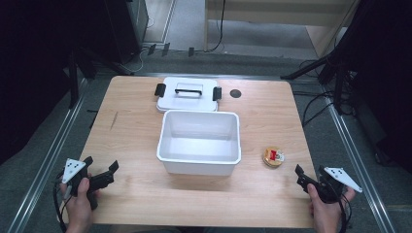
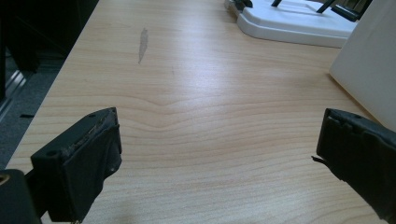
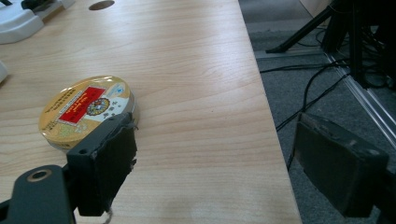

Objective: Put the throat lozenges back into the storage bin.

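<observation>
High view first: the round tin [image 1: 274, 157] lies flat on the table [image 1: 131, 131], on its right side, just ahead of and a little to the left of the right gripper [image 1: 311, 178], near it but not touching. Right gripper view puts the tin [image 3: 87, 112] at the tip of that gripper's [image 3: 212, 161] left-hand jaw, partly behind it, while the other jaw hangs past the table's right edge over the grey floor; the jaws stand wide apart and hold nothing. One tin, one white bin [image 1: 199, 141], one white lid [image 1: 187, 94] and two grippers are there to count. The left gripper [image 1: 99, 175] sits at the near left corner of the table, well apart from the tin with the bin between them; in the left gripper view its jaws are likewise spread wide over bare wood, empty, with the bin's wall [image 2: 369, 65] at the right and the lid [image 2: 299, 21] farther off. The tin is low and round, gold-rimmed, its yellow top printed with a red panel and a small round emblem. The bin stands open in the middle of the table, the lid flat just behind it, black handle up.
</observation>
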A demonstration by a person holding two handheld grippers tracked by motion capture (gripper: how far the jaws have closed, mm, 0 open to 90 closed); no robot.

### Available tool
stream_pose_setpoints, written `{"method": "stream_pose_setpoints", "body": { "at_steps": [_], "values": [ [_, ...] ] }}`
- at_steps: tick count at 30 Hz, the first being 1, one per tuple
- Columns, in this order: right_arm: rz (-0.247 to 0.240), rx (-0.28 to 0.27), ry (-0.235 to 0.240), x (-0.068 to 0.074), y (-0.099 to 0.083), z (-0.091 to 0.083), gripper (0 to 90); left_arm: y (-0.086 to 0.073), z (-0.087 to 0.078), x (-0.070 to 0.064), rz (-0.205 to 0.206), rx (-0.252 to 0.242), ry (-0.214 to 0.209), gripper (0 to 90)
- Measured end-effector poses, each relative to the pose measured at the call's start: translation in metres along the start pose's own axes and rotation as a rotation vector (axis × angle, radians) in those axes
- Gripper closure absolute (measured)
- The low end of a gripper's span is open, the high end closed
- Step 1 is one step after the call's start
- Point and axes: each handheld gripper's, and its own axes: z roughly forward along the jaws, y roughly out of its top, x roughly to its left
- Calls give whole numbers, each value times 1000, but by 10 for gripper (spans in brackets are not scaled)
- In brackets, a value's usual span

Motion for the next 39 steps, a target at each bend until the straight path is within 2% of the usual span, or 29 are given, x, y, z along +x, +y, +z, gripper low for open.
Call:
{"method": "stream_pose_setpoints", "body": {
  "at_steps": [5,6,8,9,10,12,14,15,16,18,19,22,25,26,27,28,30,37,39],
  "values": [
    [-20,17,4,4,3,0,143,0,0,0,-3,1,-1,5],
    [-39,27,7,6,3,0,143,0,0,0,-3,0,-2,5],
    [-156,76,3,17,8,-1,144,0,0,0,-2,-2,-1,5],
    [-156,76,3,17,8,-1,144,0,0,0,-2,-2,-1,5],
    [-176,113,25,22,13,-1,144,0,0,1,-2,-3,-3,4],
    [-180,122,30,23,15,-2,144,0,-1,1,-2,-4,-3,4],
    [-179,164,35,28,25,-4,143,0,-1,0,-6,-4,-4,4],
    [-179,164,35,28,25,-4,143,0,-1,0,-6,-4,-4,4],
    [-171,195,34,30,30,-4,143,0,-1,1,-7,-4,-5,4],
    [-169,205,40,31,32,-5,143,0,-1,1,-7,-3,-5,5],
    [-176,247,58,32,36,-4,143,0,-1,1,-8,-5,-5,4],
    [-195,280,66,34,39,-3,143,0,-1,1,-11,-8,-5,5],
    [-214,334,67,37,43,0,143,-1,-1,2,-12,-11,-6,4],
    [-220,369,69,39,44,3,144,-1,-2,2,-13,-9,-10,5],
    [-220,369,69,39,44,3,144,-1,-2,2,-13,-9,-10,4],
    [-226,403,83,41,46,6,144,-1,-2,2,-13,-9,-12,4],
    [-228,417,85,42,47,7,144,-1,-1,1,-12,-11,-11,4],
    [-295,510,95,52,60,13,136,-1,-2,2,-23,-14,-14,4],
    [-311,544,94,55,64,15,136,-1,-2,2,-15,-10,-13,4]
  ]
}}
